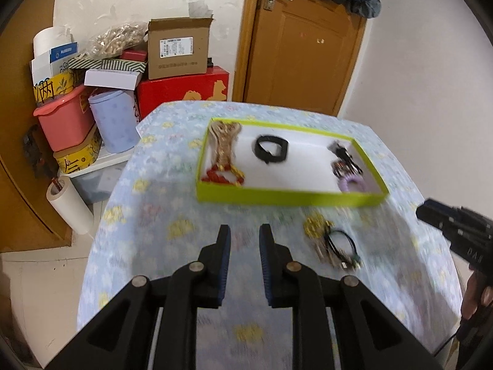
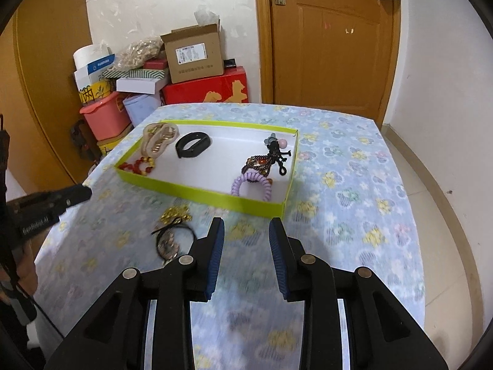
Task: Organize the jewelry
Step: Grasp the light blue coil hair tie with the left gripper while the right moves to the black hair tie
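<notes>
- The green tray sits on the floral tablecloth as the sorting place; pieces lie grouped inside it rather than mixed
- At its left end, a beige hair claw lies beside a red bead bracelet; a black wristband sits alone mid-tray; a lilac spiral hair tie and a dark beaded piece share the right end
- Still outside, just in front of the tray, lies a tangle of gold-coloured pieces and a black corded bracelet, probably the next to go in
- The left gripper hangs over bare cloth, fingers partly apart with nothing between them
- The right gripper is likewise partly open and empty, above cloth near the tray's front wall
- Both seem drawn back from the tray, likely between placements, with the loose pile between them
</notes>
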`<state>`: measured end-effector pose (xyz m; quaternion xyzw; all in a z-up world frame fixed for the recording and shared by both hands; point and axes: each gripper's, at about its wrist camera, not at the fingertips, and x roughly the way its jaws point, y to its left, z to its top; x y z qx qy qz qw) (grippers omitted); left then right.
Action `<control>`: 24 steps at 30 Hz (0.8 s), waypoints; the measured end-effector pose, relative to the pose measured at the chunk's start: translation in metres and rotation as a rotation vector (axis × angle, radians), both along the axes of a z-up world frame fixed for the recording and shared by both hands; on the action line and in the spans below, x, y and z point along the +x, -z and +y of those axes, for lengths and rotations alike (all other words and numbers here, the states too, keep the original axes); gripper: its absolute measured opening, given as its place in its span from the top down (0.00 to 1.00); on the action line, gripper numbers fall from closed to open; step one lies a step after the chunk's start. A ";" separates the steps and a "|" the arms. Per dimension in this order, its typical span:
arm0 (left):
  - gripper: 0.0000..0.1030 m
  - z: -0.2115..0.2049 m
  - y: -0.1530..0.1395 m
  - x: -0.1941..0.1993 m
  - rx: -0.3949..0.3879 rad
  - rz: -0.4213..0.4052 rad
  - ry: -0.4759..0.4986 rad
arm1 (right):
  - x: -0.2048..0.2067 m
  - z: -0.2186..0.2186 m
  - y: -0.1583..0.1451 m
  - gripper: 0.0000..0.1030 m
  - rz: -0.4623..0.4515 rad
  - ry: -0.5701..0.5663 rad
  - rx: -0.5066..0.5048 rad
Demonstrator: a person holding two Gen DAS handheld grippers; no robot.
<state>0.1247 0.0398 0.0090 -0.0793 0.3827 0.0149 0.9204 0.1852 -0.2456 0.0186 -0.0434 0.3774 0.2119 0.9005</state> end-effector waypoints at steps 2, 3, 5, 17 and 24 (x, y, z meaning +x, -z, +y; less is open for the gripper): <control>0.81 -0.005 0.000 -0.011 -0.003 0.000 0.010 | -0.009 -0.002 -0.002 0.70 -0.002 -0.001 0.002; 0.81 -0.007 0.000 -0.016 -0.004 -0.001 0.013 | -0.014 -0.002 -0.002 0.70 -0.003 -0.003 0.003; 0.81 -0.012 -0.001 -0.027 -0.007 -0.004 0.020 | -0.023 -0.004 -0.002 0.70 -0.002 -0.008 0.005; 0.81 -0.034 0.002 -0.065 -0.017 0.000 0.077 | -0.056 -0.009 0.008 0.70 0.035 -0.025 0.029; 0.81 -0.042 0.008 -0.066 -0.026 0.018 0.095 | -0.061 -0.011 0.013 0.70 0.053 -0.032 0.035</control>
